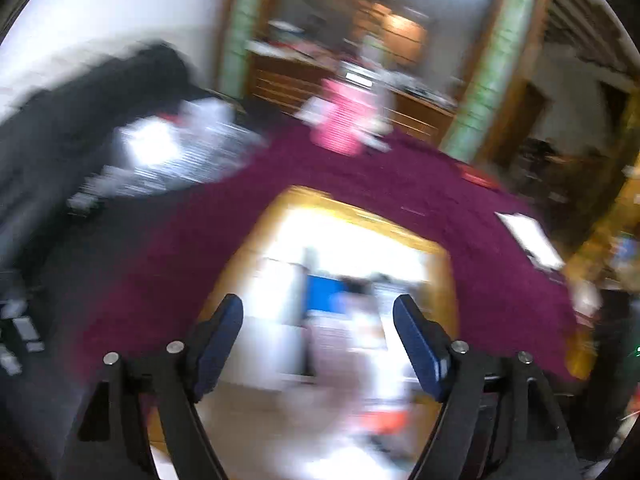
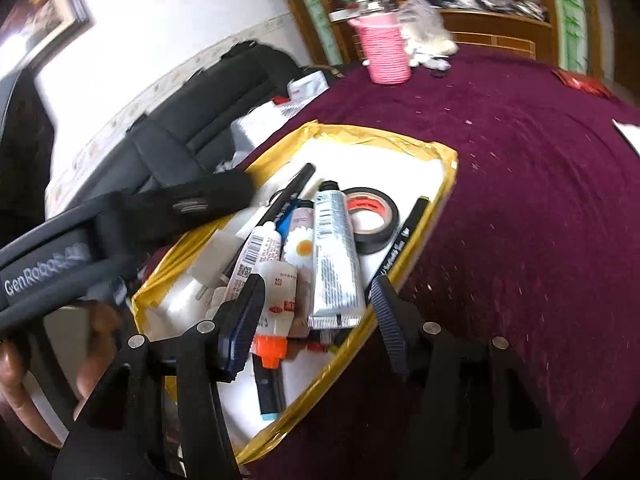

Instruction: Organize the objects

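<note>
A gold-rimmed white tray (image 2: 440, 160) lies on a maroon cloth (image 2: 520, 200). It holds a black tape roll (image 2: 376, 216), a silver tube (image 2: 336, 256), a daisy-print tube (image 2: 304, 244), a black pen (image 2: 288, 196), a black marker (image 2: 404, 232) and an orange-capped glue bottle (image 2: 276, 344). My right gripper (image 2: 316, 282) hangs open over the tubes, its pads pressing on nothing. In the blurred left wrist view my left gripper (image 1: 318, 308) stands wide open above the same tray (image 1: 256, 240), holding nothing. Its black body (image 2: 40, 276) shows at the tray's left edge in the right wrist view.
A pink ribbed basket (image 2: 386, 52) stands at the far end of the cloth, with white clutter beside it. A black bag (image 2: 208, 112) lies against the wall on the left. A red packet (image 2: 580, 82) and a white paper (image 2: 630, 132) sit far right.
</note>
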A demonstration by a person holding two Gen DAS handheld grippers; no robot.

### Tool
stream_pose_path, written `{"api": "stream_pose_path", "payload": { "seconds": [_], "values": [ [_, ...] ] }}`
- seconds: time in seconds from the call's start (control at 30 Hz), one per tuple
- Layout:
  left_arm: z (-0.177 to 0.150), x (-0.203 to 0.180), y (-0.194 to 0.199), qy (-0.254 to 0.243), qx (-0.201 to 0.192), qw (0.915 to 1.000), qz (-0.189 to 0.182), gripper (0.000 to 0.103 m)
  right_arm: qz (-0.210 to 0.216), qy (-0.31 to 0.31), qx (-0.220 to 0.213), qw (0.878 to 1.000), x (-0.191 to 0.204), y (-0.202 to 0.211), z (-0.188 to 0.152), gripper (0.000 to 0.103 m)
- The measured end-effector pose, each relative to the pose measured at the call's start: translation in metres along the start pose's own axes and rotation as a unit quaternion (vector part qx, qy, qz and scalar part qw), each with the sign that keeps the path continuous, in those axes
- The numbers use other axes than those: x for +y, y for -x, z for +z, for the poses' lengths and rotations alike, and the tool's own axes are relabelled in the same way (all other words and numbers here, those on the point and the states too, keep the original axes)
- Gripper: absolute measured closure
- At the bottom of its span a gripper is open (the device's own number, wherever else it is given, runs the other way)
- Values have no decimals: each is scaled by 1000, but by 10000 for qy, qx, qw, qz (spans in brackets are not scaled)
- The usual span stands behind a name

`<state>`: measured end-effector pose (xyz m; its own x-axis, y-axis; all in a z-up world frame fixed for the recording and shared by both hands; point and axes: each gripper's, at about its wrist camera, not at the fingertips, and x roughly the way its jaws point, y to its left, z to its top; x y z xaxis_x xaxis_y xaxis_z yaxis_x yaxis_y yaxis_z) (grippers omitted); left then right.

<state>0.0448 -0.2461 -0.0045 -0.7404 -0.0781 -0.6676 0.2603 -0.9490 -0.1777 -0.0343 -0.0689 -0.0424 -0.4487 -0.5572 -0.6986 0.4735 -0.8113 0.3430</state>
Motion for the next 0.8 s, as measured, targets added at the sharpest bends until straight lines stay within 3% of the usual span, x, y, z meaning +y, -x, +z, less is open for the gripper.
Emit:
{"api": "stream_pose_path", "payload": {
  "seconds": [0.03,0.07,0.1,0.13,0.17,0.2,0.27,0.33,0.37,0.43,0.47,0.5,0.53,0.6,0.67,0.77,0.8],
  "values": [
    [-1,14,-2,-1,-146,9988,473,25,73,-79,-69,9999,1,2,-1,47],
    [-2,32,-6,29,-288,9917,1255,25,130,-95,-148,9998,6,3,0,47],
    [-3,42,-10,65,-366,9862,1615,25,137,-88,-214,9996,13,1,3,47],
    [-4,53,-15,143,-442,9820,1831,25,161,-23,-259,9995,23,-2,8,47],
    [-4,69,-22,520,-475,9812,1799,25,182,82,-290,9994,35,-8,15,47],
    [-5,79,-28,858,-446,9820,1620,25,179,223,-298,9991,49,-18,22,47],
    [-8,95,-39,1571,-301,9830,907,25,345,201,-228,9989,65,-40,33,47],
    [-7,106,-44,1982,-256,9778,638,27,243,379,-299,9985,83,-54,32,47],
    [-7,113,-42,2261,-376,9717,569,27,-15,588,-400,9975,89,-58,28,47],
    [-12,132,-21,3008,-991,9484,171,27,-260,882,-443,9948,94,-62,18,47],
    [-16,133,-5,3289,-1339,9348,128,27,-111,894,-567,9943,93,-55,19,47],
    [-15,124,15,3327,-1675,9280,62,27,-43,856,-795,9931,87,-45,17,47],
    [-12,112,28,3198,-1893,9284,-43,27,-198,878,-893,9919,84,-41,14,47],
    [5,69,53,2583,-2228,9393,-366,25,-133,771,-986,9920,66,-26,11,47],
    [19,20,64,1834,-2321,9495,-1047,25,-11,338,-1337,9904,36,5,8,47],
    [26,-54,66,1413,-2224,9416,-2097,25,129,-204,-2009,9793,-7,57,3,47],
    [26,-73,65,1250,-2171,9407,-2288,25,223,-455,-2234,9734,-21,72,3,47]
  ]
}}
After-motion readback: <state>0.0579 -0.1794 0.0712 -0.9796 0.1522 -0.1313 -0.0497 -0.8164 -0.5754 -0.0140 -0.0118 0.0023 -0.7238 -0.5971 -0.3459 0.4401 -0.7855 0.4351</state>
